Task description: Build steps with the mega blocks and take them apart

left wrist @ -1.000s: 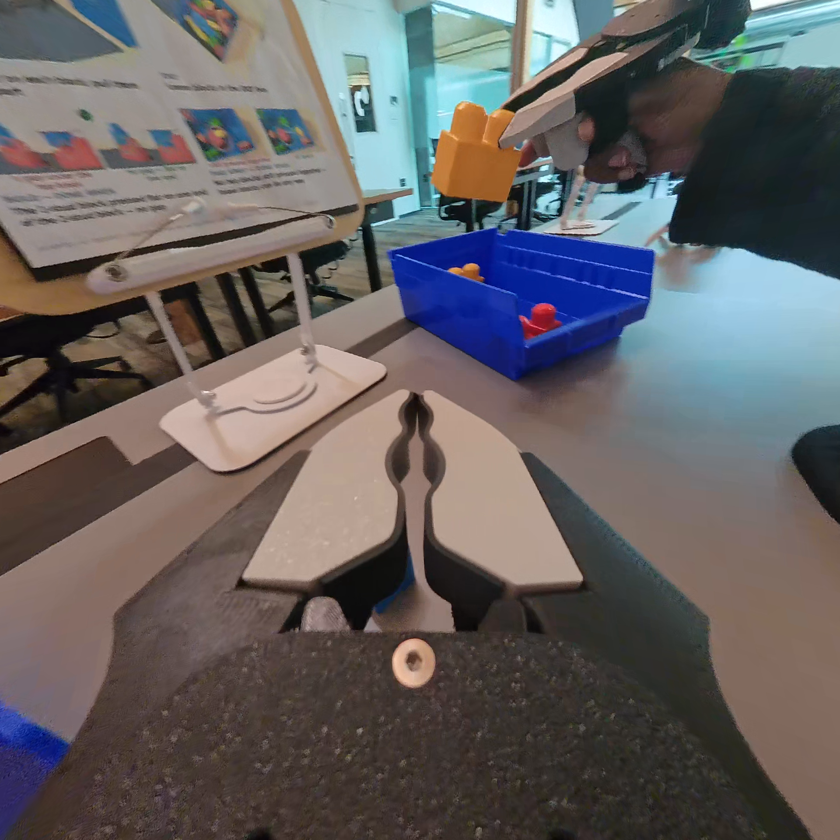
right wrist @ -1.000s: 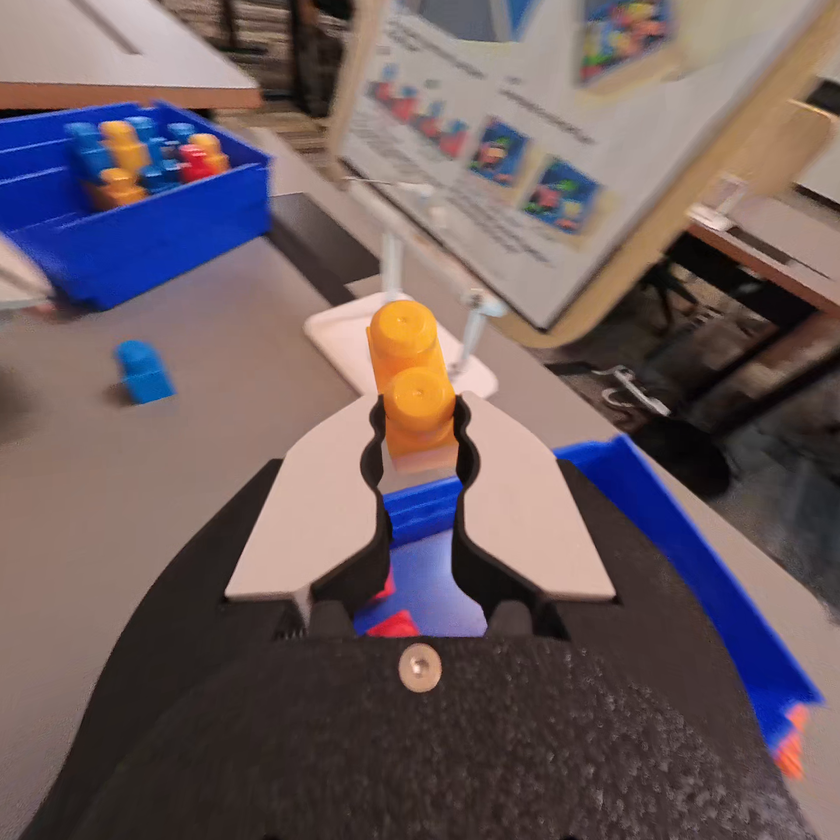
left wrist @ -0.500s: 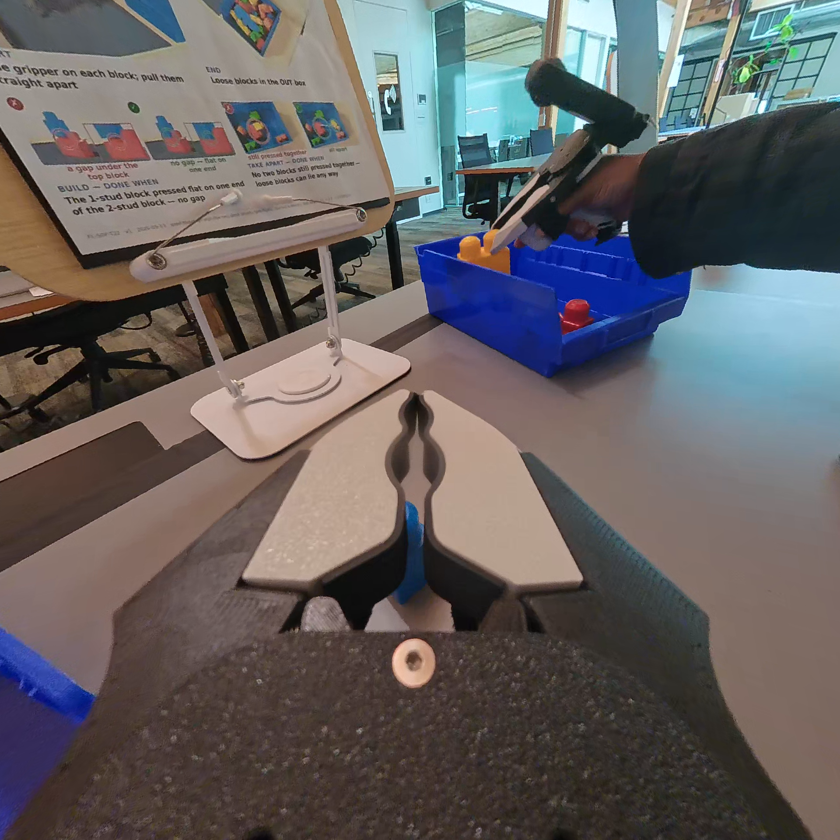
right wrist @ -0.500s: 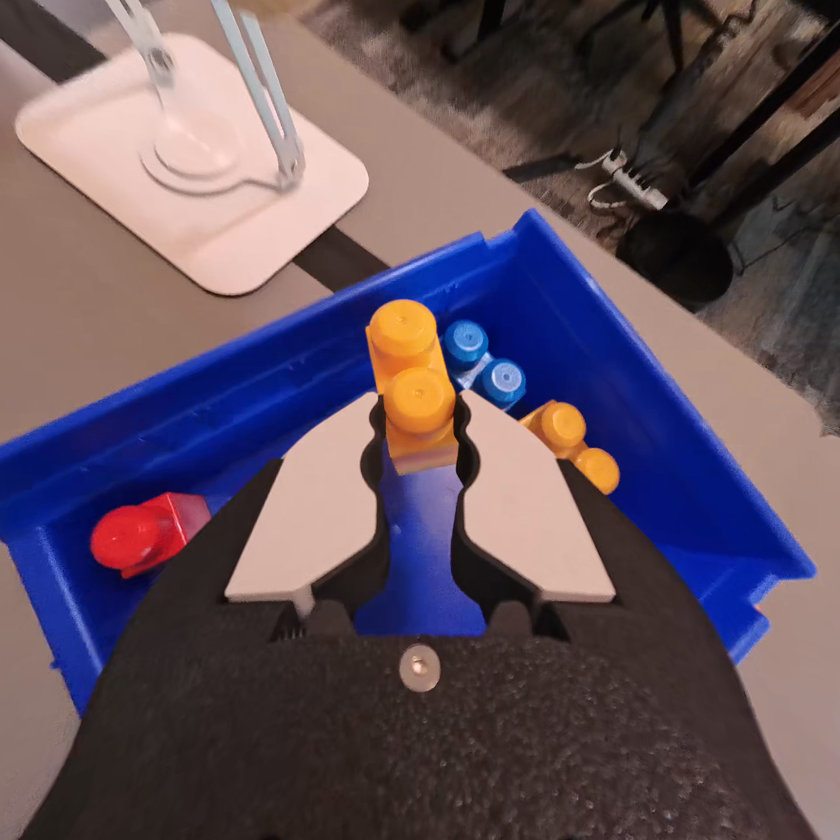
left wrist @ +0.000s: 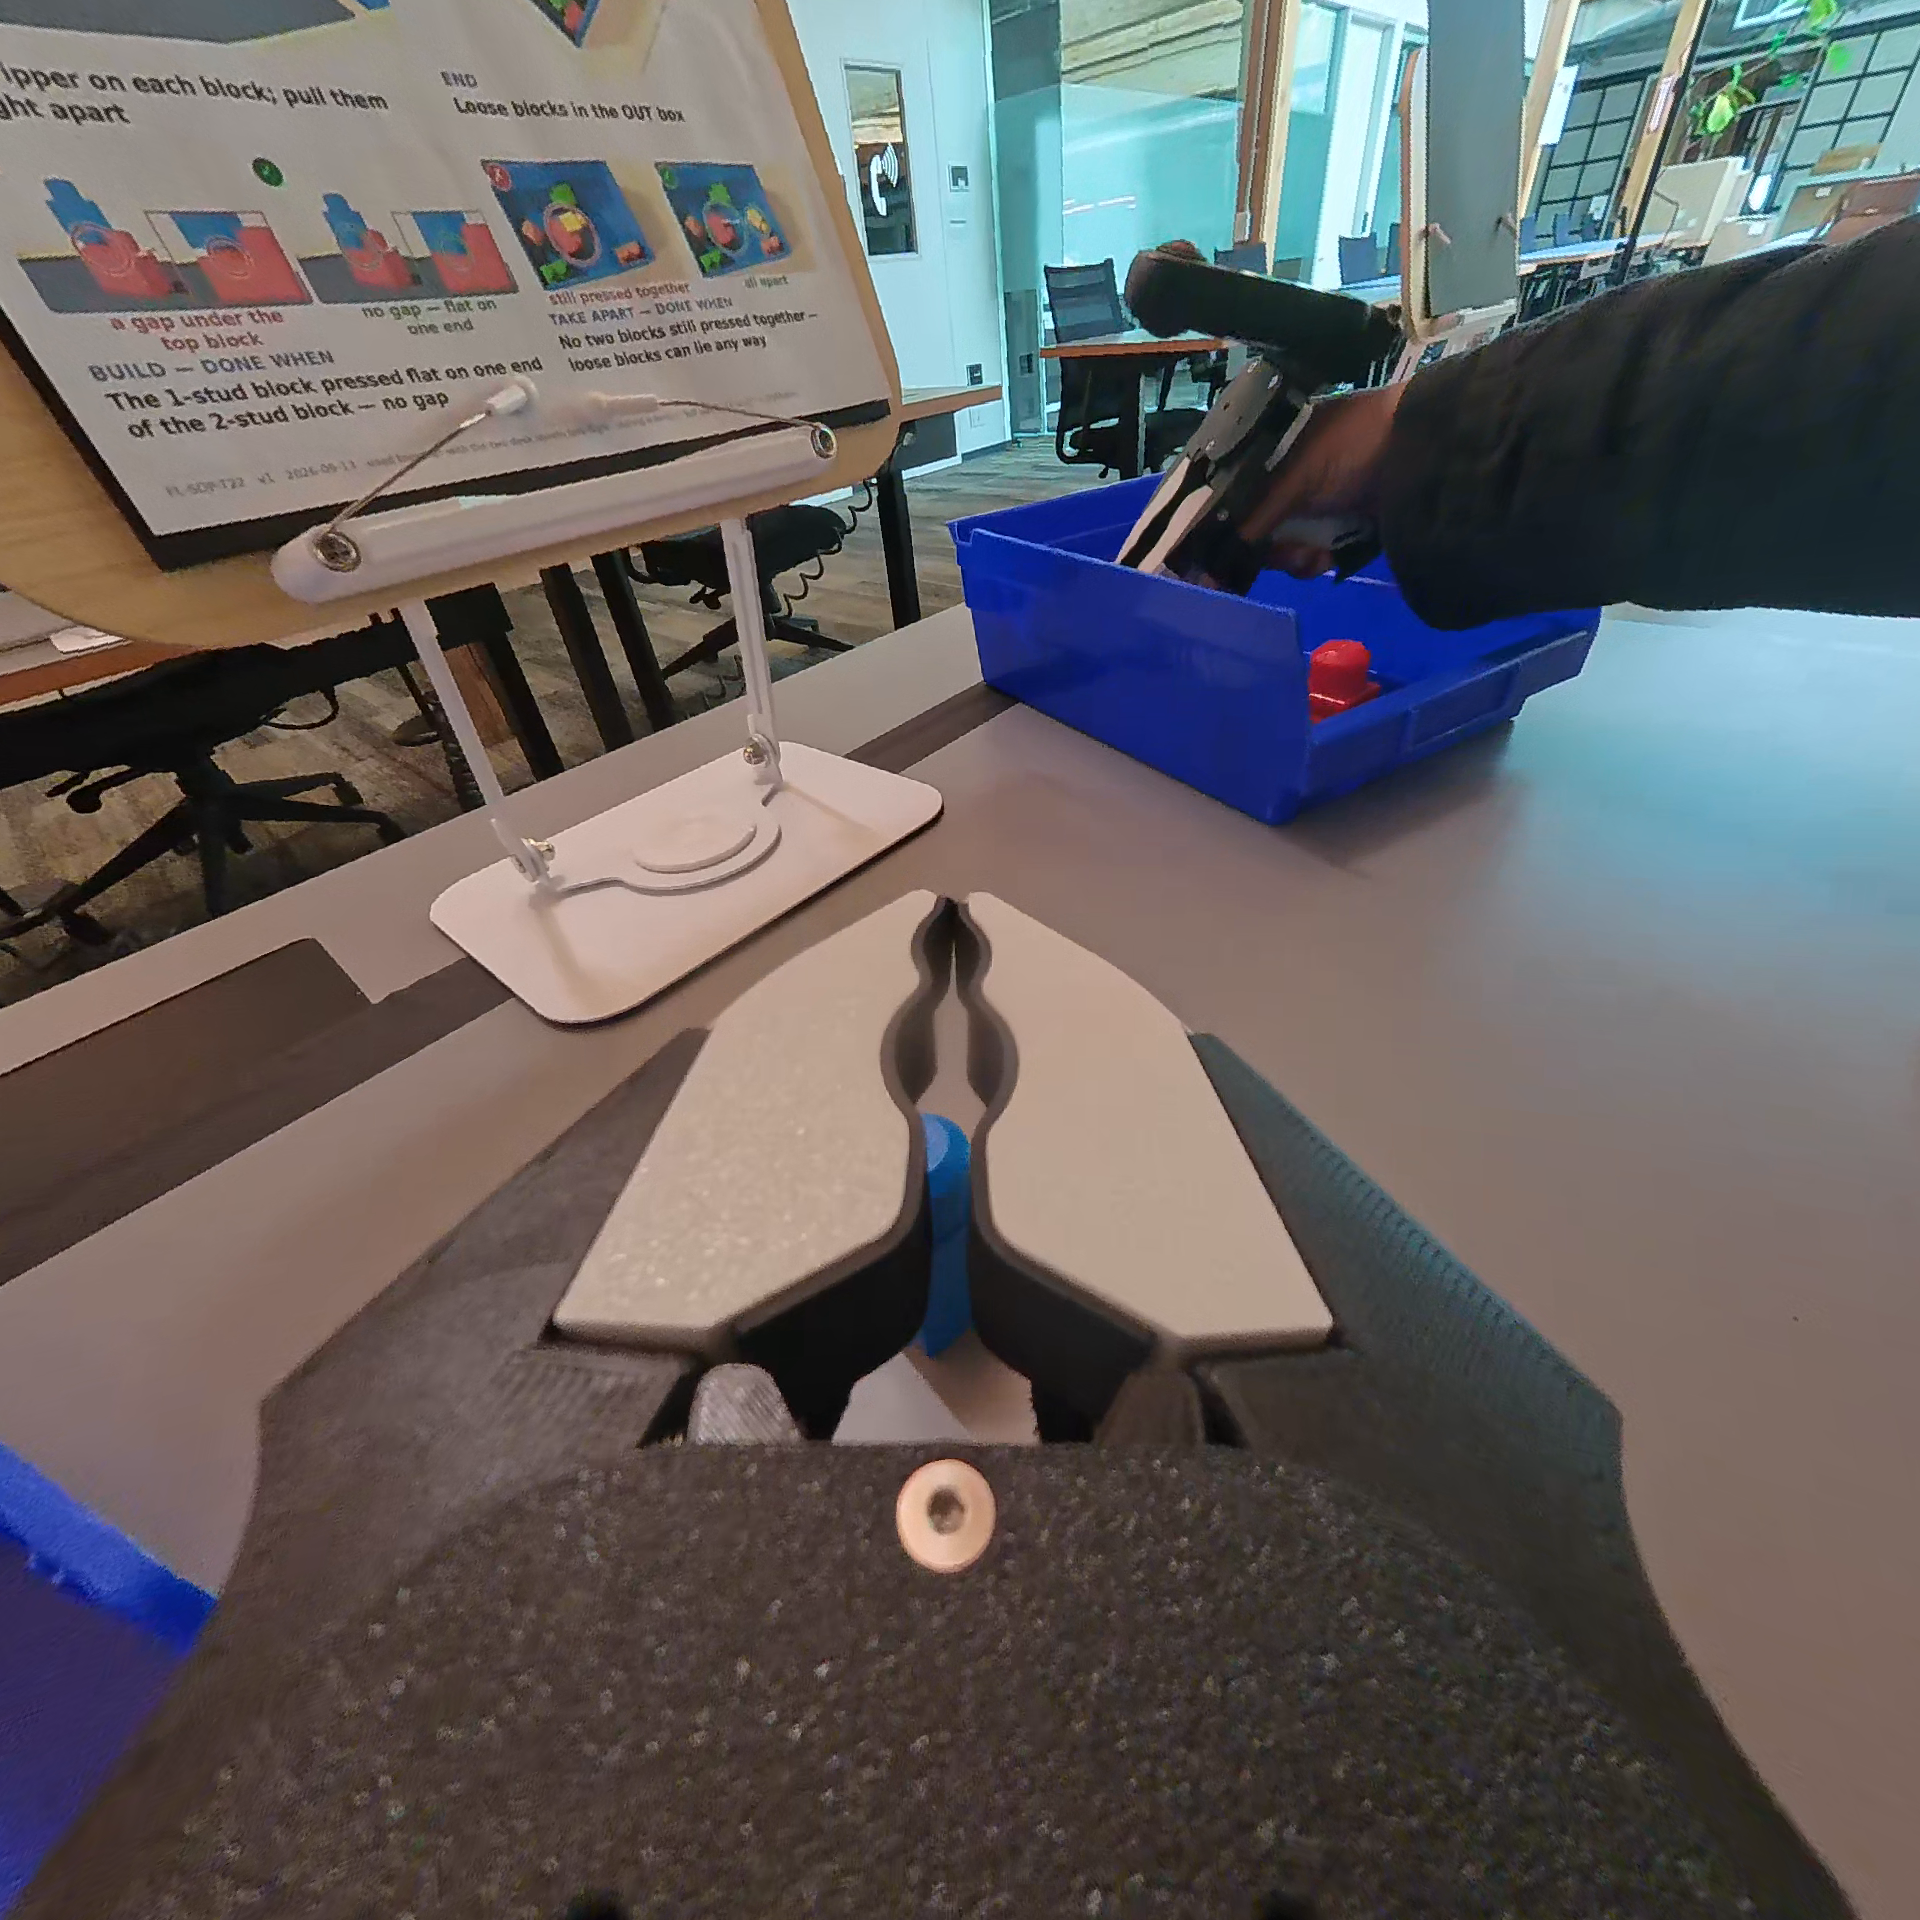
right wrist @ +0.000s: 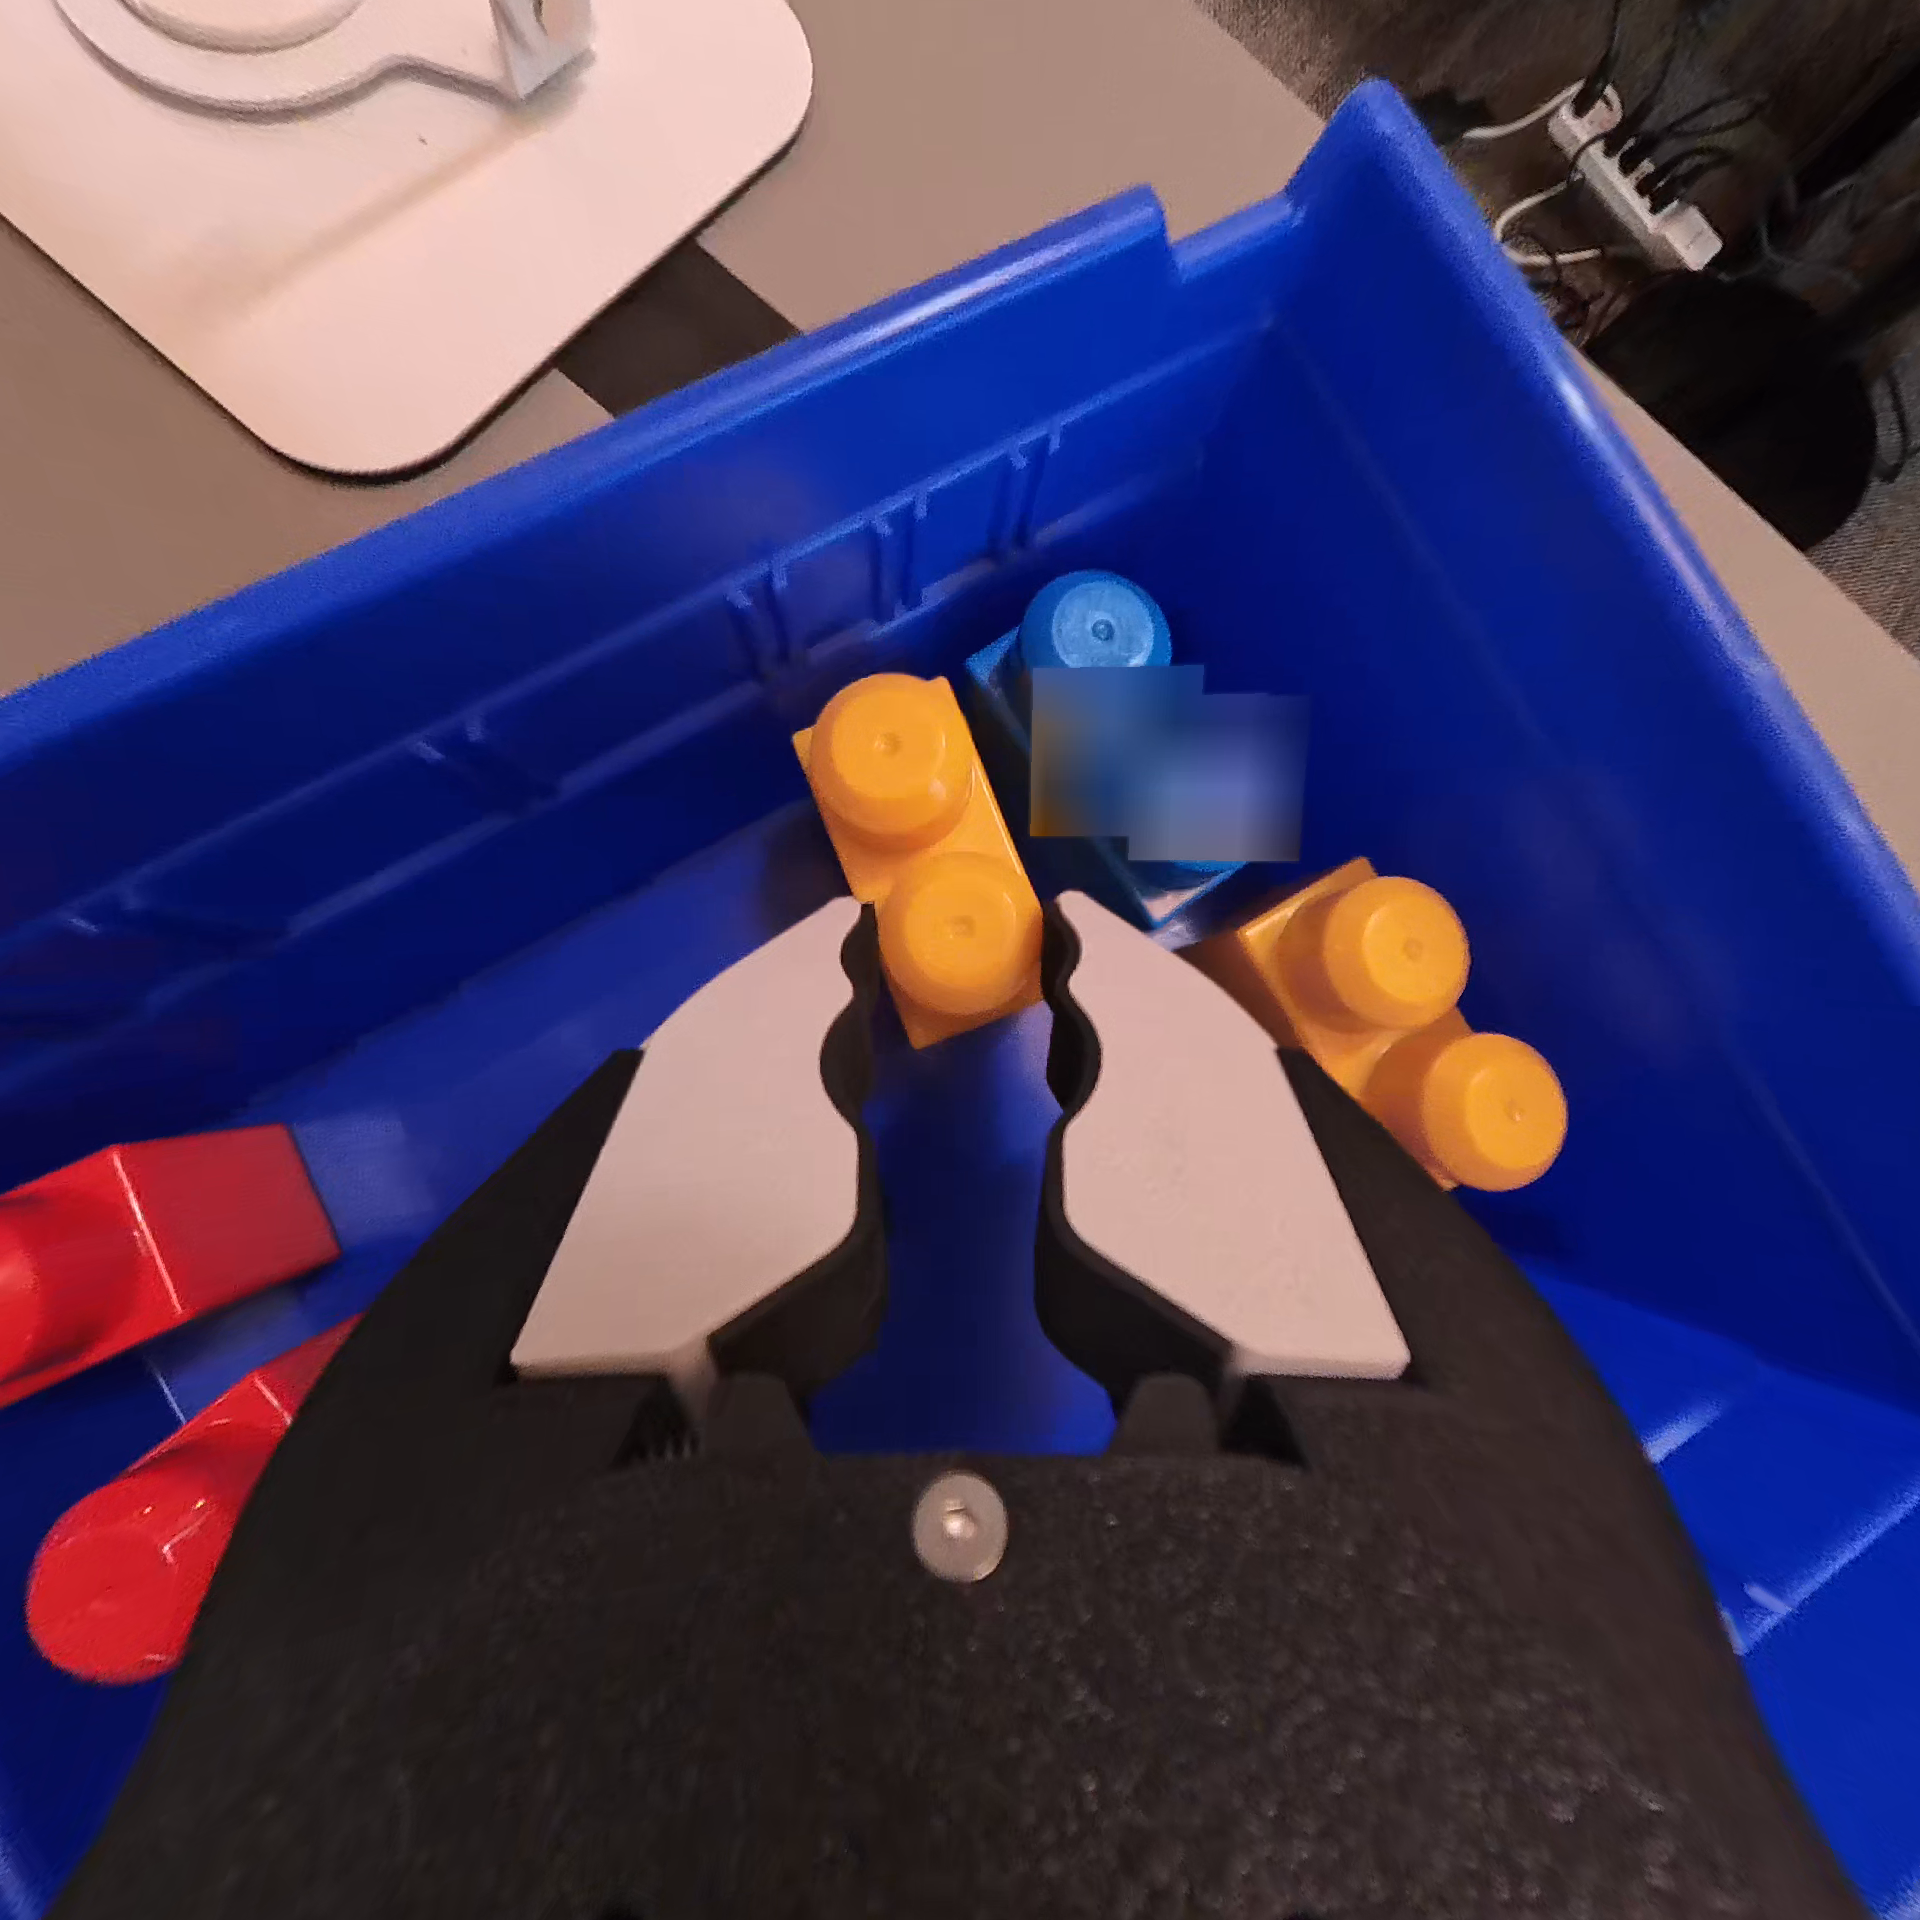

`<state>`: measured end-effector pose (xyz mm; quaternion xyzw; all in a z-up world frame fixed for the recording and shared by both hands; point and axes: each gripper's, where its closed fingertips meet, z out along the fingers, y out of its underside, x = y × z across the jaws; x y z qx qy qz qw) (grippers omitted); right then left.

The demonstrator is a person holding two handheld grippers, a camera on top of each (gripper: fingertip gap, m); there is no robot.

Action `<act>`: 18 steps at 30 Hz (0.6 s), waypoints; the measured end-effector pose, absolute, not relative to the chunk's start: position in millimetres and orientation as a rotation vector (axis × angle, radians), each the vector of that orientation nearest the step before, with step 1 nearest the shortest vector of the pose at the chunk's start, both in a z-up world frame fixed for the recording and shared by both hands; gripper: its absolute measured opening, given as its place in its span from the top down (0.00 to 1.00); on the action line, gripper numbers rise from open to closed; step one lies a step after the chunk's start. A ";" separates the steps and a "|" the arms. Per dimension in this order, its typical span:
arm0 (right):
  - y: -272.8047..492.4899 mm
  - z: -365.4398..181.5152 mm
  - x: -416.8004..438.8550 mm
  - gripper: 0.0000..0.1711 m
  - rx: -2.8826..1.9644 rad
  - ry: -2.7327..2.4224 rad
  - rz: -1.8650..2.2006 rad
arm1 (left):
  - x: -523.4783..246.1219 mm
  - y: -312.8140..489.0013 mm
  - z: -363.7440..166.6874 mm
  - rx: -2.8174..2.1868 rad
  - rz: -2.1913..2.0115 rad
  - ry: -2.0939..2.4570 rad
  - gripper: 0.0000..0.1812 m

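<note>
The work surface was a grey table in an open office, with desks and chairs behind it. A white stand rested on the table to the left, carrying a tilted instruction board on thin legs; its base lay just beside the near wall of a blue bin. That bin sat toward the far right of the table. Inside it lay a red block and a second red block at the left, a blue block near the far corner, partly covered by a mosaic patch, and an orange two-stud block leaning against the right wall, close beside the right finger. The right gripper, held by a hand in a dark sleeve, was lowered into the bin. Between its fingertips stood another orange two-stud block, tilted leftward, the near stud between the tips; the jaws stood slightly apart around it, and whether they still pressed it could not be determined. Whether this block touched the bin floor could not be told either. The left gripper was low over the table, well apart from the bin, its tips nearly together. A small blue block showed through the gap deeper between the fingers; whether it was clamped or lay below them was not clear. A blue edge of another container showed at the lower left.
</note>
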<state>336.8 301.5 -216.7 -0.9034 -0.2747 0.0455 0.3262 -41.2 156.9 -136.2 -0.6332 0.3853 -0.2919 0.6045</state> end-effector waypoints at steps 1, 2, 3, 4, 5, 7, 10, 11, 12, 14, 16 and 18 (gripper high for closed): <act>302.9 -216.5 338.4 0.82 -2.372 -0.722 0.104 | -41.0 157.2 -137.0 -1.468 -0.675 0.894 1.00; 304.4 -216.3 339.7 0.82 -2.373 -0.726 0.086 | -40.9 157.3 -137.5 -1.470 -0.675 0.895 1.00; 305.9 -216.0 341.0 0.82 -2.375 -0.733 0.065 | -40.8 157.1 -137.7 -1.470 -0.676 0.896 1.00; 307.0 -215.8 341.8 0.81 -2.376 -0.741 0.044 | -40.7 157.0 -137.9 -1.469 -0.675 0.899 1.00; 307.3 -215.5 342.1 0.81 -2.378 -0.751 0.024 | -40.7 157.1 -138.3 -1.470 -0.673 0.901 1.00; 306.8 -213.2 343.3 0.80 -2.387 -0.770 -0.016 | -41.3 157.9 -139.4 -1.475 -0.670 0.901 1.00; 306.9 -194.0 342.6 0.79 -2.351 -0.765 -0.037 | -45.3 163.6 -142.6 -1.506 -0.649 0.877 1.00; 307.4 -183.2 341.7 0.78 -2.325 -0.749 -0.037 | -47.5 166.8 -144.3 -1.526 -0.638 0.862 1.00; 307.8 -170.6 339.9 0.78 -2.293 -0.735 -0.041 | -50.2 170.0 -145.9 -1.546 -0.629 0.844 1.00; 307.3 -140.3 330.6 0.78 -2.199 -0.708 -0.044 | -55.7 175.6 -147.4 -1.571 -0.613 0.809 1.00; 301.6 -108.7 313.0 0.78 -2.085 -0.691 -0.022 | -60.4 179.8 -147.8 -1.585 -0.594 0.786 1.00; 290.2 -84.2 294.0 0.78 -1.992 -0.685 -0.006 | -63.3 182.1 -148.7 -1.598 -0.588 0.770 1.00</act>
